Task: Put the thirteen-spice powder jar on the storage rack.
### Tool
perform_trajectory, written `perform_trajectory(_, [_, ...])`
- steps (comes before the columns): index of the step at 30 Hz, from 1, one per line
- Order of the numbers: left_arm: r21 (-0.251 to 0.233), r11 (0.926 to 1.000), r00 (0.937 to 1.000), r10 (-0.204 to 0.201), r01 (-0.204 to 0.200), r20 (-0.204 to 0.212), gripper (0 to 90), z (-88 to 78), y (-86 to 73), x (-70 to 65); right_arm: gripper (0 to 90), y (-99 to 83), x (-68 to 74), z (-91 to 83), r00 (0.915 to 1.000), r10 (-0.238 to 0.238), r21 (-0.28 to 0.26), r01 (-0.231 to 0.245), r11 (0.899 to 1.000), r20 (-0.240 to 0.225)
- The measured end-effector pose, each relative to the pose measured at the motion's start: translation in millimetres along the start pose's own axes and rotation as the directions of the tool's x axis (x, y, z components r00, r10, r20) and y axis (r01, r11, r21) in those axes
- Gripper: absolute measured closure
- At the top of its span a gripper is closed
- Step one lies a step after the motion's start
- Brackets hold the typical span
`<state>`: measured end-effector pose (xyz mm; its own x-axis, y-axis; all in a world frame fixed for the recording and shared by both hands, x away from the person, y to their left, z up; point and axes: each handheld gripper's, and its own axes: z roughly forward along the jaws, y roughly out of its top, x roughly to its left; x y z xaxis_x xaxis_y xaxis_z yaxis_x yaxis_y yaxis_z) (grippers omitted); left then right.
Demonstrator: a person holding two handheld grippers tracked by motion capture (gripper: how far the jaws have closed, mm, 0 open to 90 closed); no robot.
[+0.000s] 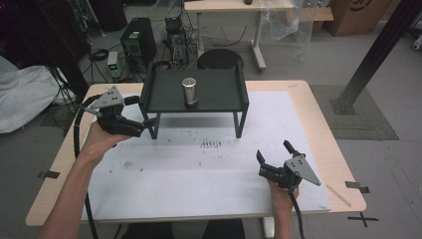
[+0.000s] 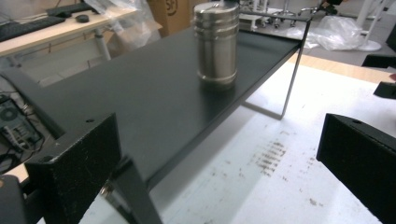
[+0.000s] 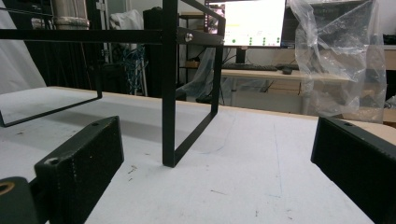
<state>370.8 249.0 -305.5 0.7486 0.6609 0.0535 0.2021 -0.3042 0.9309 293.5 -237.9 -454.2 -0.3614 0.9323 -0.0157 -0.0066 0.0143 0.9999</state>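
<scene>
A wooden-edged bench (image 1: 318, 114) covered by a white mat (image 1: 278, 129) carries a black raised shelf (image 1: 219, 92) near its far edge, standing on thin metal legs with a low rim along its back and sides. The shelf sits roughly centred across the bench, its front legs resting on the mat just behind a patch of dark scuff marks (image 1: 210, 144).

A person's forearms come in from the near side. The left hand-held gripper (image 1: 137, 113) is at the shelf's front left corner, its grey three-cornered plate tilted up and a black cable looping down past the bench edge. In the left gripper view its jaws stand wide apart, one pad close against the shelf's corner leg and edge, the other out over the mat; whether the pad touches the frame cannot be told.

The right hand-held gripper (image 1: 274, 153) rests low on the mat at the near right, well apart from the shelf, pointing toward it. Its jaws are also spread wide and hold nothing; the right gripper view looks between them at the shelf's front right leg (image 3: 169, 93).

A small metal canister (image 1: 189, 91), cylindrical with a ribbed lid, stands upright on the shelf a little left of centre, toward the front edge. From the left gripper view the canister (image 2: 216, 44) is farther along the shelf, untouched.
</scene>
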Motion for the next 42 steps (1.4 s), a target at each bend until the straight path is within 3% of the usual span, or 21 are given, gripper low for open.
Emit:
perform_trajectory(15, [-0.029, 0.9984, 0.9983, -0.049, 0.048, -0.033, 0.6, -20.2, -39.7, 2.1, 2.1, 0.0, 0.2, 0.0, 1.0000, 0.000, 0.002, 0.000, 1.000, -0.001])
perform_trajectory(22, [-0.061, 0.9968, 0.9961, -0.055, 0.051, -0.069, 0.7, -28.9, -60.5, 2.6, 2.2, 0.0, 0.2, 0.1, 1.0000, 0.000, 0.003, 0.000, 1.000, -0.001])
perform_trajectory(32, [-0.101, 0.9911, 0.9870, -0.100, 0.087, -0.126, 1.0, -40.4, -91.4, 4.8, 2.3, 0.1, 0.4, 0.3, 1.0000, -0.001, 0.004, 0.001, 1.000, -0.001])
perform_trajectory(42, [-0.102, 0.9883, 0.9776, -0.130, 0.114, -0.166, 1.1, -49.4, -115.7, 8.6, 2.3, 0.1, 0.3, 0.3, 1.0000, -0.002, 0.003, 0.002, 1.000, 0.000])
